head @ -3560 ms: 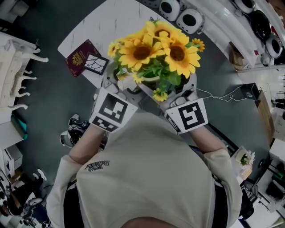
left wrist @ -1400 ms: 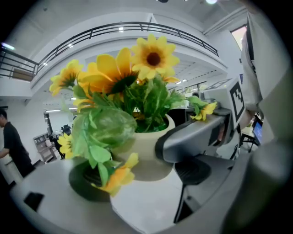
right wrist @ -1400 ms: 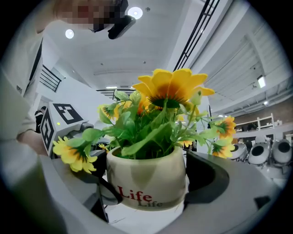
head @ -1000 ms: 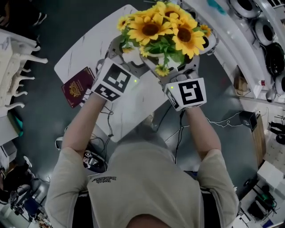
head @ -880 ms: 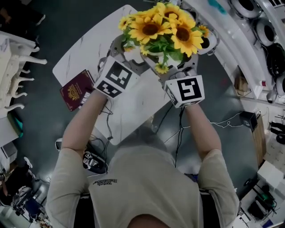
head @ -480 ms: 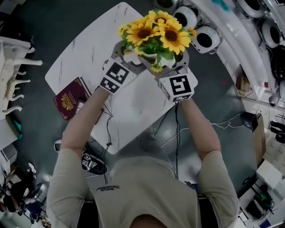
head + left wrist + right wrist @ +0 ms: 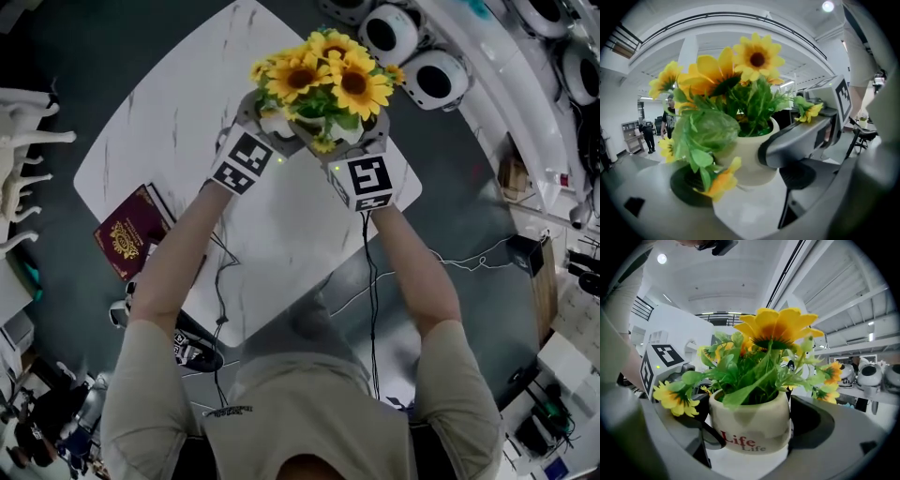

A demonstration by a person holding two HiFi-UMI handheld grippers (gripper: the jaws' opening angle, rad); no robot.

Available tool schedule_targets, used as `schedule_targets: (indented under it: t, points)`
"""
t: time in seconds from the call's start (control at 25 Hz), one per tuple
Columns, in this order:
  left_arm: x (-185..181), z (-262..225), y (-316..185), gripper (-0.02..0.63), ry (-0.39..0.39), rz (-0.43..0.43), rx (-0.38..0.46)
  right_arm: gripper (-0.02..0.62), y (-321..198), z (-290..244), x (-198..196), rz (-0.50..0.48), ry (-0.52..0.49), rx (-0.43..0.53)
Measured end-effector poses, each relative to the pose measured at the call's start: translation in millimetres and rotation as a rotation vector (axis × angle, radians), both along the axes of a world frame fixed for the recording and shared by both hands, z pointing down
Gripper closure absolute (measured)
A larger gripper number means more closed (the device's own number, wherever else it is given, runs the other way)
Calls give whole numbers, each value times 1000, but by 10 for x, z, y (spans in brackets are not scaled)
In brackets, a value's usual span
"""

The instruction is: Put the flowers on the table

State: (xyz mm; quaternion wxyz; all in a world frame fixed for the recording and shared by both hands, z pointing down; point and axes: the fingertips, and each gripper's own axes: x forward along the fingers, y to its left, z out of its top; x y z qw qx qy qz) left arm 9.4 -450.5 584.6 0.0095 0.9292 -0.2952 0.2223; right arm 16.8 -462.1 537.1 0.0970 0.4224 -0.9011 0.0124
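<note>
A cream pot marked "Life" (image 7: pixel 751 427), filled with yellow sunflowers (image 7: pixel 323 80) and green leaves, is held out over the far part of the white marbled table (image 7: pixel 281 234). My left gripper (image 7: pixel 262 122) grips it from the left and my right gripper (image 7: pixel 370 131) from the right. In the left gripper view the pot (image 7: pixel 750 157) sits between the jaws, with the right gripper's finger (image 7: pixel 811 136) pressed on its far side. White tabletop (image 7: pixel 754 211) shows just under the pot; I cannot tell whether the base touches it.
A dark red passport booklet (image 7: pixel 127 230) lies at the table's left edge. Two white round devices (image 7: pixel 412 52) stand just beyond the table's far corner. Cables (image 7: pixel 370 281) trail over the dark floor on the near side. White furniture (image 7: pixel 19 178) stands at the left.
Both arms have stretched forward and carried the flowers away from the body, out over the table's far part and lower. Both grips on the pot are unchanged.
</note>
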Motion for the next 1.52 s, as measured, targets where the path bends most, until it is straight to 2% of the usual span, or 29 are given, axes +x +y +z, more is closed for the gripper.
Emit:
schedule_targets:
  t: [0.36,0.48,0.64,0.8,1.12,1.52]
  points:
    - [-52,632,-142,195,-127,-19,-65,60,-182,601,2,2,-26,-80]
    - [-54,795,-160,195,-156,-21,-94,60,-213,743,9,6,-14,-96]
    - [-59,909,-172,195,-199,-29,-92,60,-227,874,3,9,15,-106]
    - [-41,957,-197,195,-203,-43,-104,61,-253,911,44,21,10,-111]
    - [-33,984,-242,195,-198,-57,-107,61,-307,987,71,52,-72,-153]
    - [-56,997,-185,195,-176,-80,-123,60,-244,987,83,63,-26,-184]
